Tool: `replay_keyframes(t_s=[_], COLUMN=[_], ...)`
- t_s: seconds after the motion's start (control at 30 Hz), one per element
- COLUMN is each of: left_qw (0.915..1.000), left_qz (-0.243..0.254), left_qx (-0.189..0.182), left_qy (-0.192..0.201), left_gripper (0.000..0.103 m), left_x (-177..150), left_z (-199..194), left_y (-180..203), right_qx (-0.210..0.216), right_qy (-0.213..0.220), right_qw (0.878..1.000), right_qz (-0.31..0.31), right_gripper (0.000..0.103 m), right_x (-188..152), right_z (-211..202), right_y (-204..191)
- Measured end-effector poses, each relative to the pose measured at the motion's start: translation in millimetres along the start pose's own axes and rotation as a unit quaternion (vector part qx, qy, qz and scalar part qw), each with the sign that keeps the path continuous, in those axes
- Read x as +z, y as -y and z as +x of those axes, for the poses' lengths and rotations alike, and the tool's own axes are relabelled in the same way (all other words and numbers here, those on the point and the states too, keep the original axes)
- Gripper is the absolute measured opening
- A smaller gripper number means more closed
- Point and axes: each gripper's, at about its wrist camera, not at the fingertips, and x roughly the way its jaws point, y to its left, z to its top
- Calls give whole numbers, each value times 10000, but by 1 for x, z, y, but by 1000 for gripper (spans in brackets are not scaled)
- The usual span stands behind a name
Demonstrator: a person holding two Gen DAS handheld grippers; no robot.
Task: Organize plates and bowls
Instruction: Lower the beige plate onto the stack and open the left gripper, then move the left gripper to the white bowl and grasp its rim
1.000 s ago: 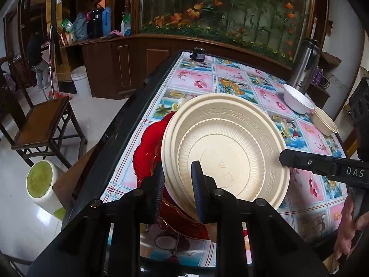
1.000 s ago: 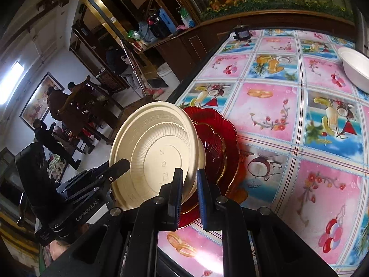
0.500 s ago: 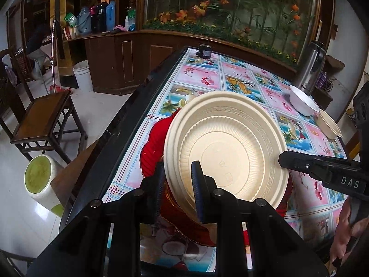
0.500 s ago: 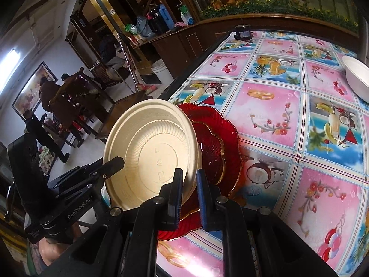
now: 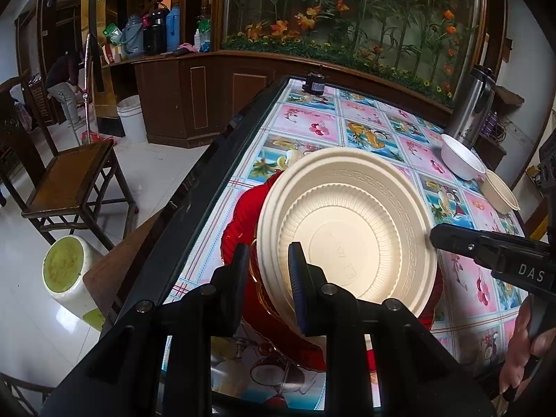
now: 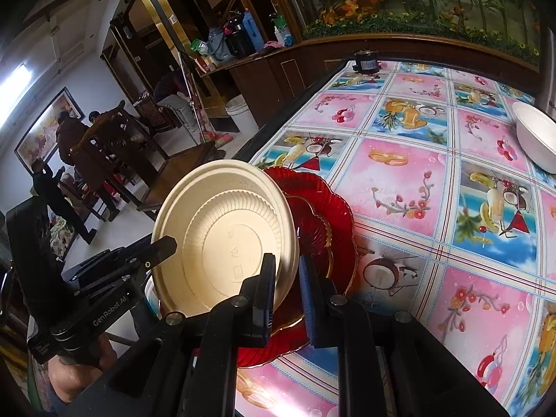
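Above the near left corner of the desk [image 6: 399, 187], the cream plate [image 5: 351, 239] stood tilted on edge over the red plates [image 6: 323, 229], its rim pinched by the closed left gripper [image 5: 267, 271]. On the opposite rim sat the right gripper [image 6: 286, 286], whose jaws had just been opening slightly with the plate edge between them, so its grip could not be told. Farther off, a white bowl [image 5: 460, 160] and a cream bowl [image 5: 500, 191] lay beside a steel flask [image 5: 472, 104].
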Motion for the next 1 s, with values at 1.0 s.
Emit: replay_keyframes(t_s=[1.0], left_qw=[9934], left_qz=[992], left_qx=[-535], left_qy=[230], left_gripper=[21], left_x=[23], left_z=[-35], left_y=[112], right_qx=[-64], right_qy=[990], right_qw=[9827], right_qz=[1563], right_gripper=[17], right_x=[-17], right_z=[-95], right_y=[151])
